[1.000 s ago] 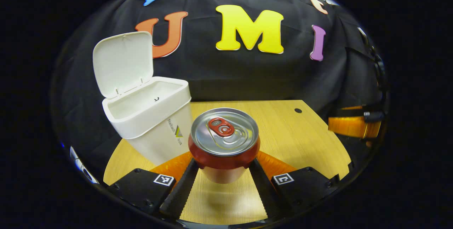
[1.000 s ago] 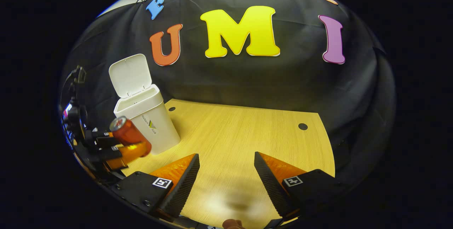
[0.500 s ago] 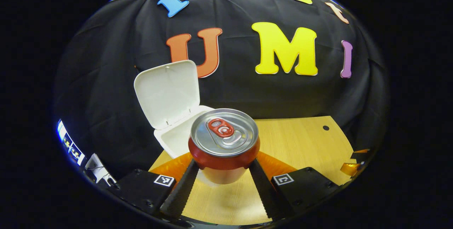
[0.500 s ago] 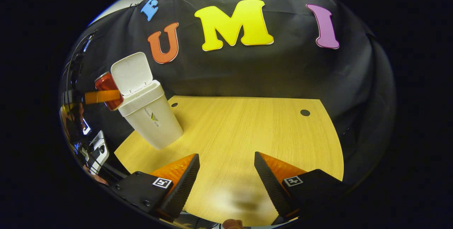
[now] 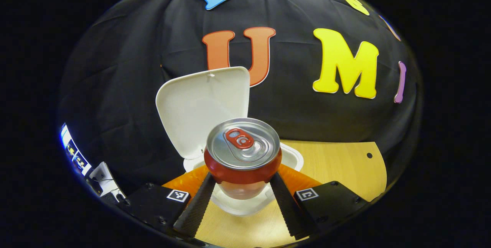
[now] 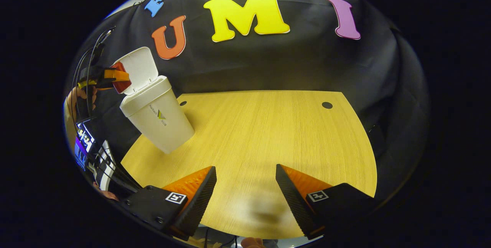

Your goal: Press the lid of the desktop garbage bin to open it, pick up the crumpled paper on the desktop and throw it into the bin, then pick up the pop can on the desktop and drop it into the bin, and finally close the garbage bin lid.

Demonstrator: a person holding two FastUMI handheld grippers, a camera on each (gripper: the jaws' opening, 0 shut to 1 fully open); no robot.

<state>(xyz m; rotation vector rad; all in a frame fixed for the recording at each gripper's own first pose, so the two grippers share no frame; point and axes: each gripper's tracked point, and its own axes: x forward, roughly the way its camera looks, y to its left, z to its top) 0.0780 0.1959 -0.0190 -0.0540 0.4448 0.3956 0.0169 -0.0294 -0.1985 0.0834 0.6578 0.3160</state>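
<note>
My left gripper (image 5: 242, 186) is shut on a red pop can (image 5: 242, 152) with a silver top, and it holds the can over the open mouth of the white bin (image 5: 293, 160). The bin's lid (image 5: 203, 106) stands upright behind the can. In the right gripper view the bin (image 6: 157, 115) stands at the table's far left corner, its lid (image 6: 140, 68) raised, with the can (image 6: 121, 83) and the left gripper (image 6: 111, 75) above its rim. My right gripper (image 6: 245, 186) is open above the wooden table (image 6: 261, 133), nothing between its fingers. The crumpled paper is out of sight.
A hand (image 6: 78, 94) holds the left gripper at the far left, with cables and equipment (image 6: 92, 156) below it beyond the table edge. Two small dark holes (image 6: 327, 105) mark the tabletop near the back wall.
My left gripper has carried the can up and leftward, from beside the bin to over its open mouth. My right gripper has risen slightly and stays open.
</note>
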